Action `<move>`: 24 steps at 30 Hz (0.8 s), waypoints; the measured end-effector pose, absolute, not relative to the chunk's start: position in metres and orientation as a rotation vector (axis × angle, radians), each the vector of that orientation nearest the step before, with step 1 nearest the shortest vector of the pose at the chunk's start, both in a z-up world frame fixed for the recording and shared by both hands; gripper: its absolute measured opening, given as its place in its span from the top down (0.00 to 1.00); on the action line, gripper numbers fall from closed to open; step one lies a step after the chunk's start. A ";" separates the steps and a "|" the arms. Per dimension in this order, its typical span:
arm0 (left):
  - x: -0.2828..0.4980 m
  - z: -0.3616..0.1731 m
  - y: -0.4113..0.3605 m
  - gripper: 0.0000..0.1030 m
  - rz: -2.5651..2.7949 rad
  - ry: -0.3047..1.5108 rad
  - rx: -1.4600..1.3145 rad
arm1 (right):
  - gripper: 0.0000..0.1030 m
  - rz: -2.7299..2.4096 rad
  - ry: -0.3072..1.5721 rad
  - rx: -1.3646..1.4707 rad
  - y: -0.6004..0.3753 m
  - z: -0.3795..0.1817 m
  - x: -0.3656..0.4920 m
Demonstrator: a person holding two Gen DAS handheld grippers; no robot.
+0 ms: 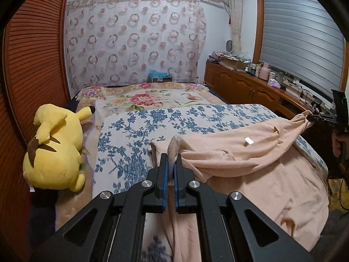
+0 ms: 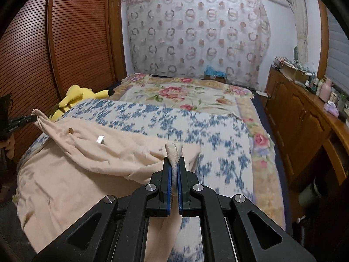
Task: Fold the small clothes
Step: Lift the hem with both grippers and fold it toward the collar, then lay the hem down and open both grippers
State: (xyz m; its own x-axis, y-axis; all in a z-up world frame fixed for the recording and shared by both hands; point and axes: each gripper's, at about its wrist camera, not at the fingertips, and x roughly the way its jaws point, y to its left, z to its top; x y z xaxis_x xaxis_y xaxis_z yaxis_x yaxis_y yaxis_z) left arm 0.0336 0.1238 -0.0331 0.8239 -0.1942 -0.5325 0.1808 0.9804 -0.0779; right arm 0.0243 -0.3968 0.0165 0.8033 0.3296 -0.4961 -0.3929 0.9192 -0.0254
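Left hand-held gripper (image 1: pixel 171 159) clenched on corner of peach garment (image 1: pixel 250 152). Right hand-held gripper (image 2: pixel 173 163) clenched on other corner. Garment stretched between both, rest draped on blue-floral sheet (image 2: pixel 218 135) of bed (image 1: pixel 152 96). Yellow plush (image 1: pixel 56 148) at bed's left side, apart.

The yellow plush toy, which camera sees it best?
The left wrist view: the yellow plush toy lies close and whole beside the bed. The right wrist view shows it small and far, partly hidden behind the peach garment.
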 end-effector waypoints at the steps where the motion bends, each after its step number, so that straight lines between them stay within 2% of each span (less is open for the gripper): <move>1: 0.029 -0.033 0.124 0.95 -0.201 0.569 -0.026 | 0.96 0.388 0.508 -0.128 -0.396 0.019 0.018; 12: -0.020 -0.021 0.122 0.95 -0.196 0.543 -0.011 | 0.96 0.407 0.538 -0.133 -0.404 0.032 -0.025; 21: -0.022 -0.040 0.126 0.95 -0.171 0.607 -0.028 | 0.96 0.436 0.640 -0.143 -0.397 0.011 -0.033; 24: -0.024 -0.042 0.126 0.90 -0.156 0.604 -0.031 | 0.96 0.424 0.655 -0.144 -0.396 0.010 -0.028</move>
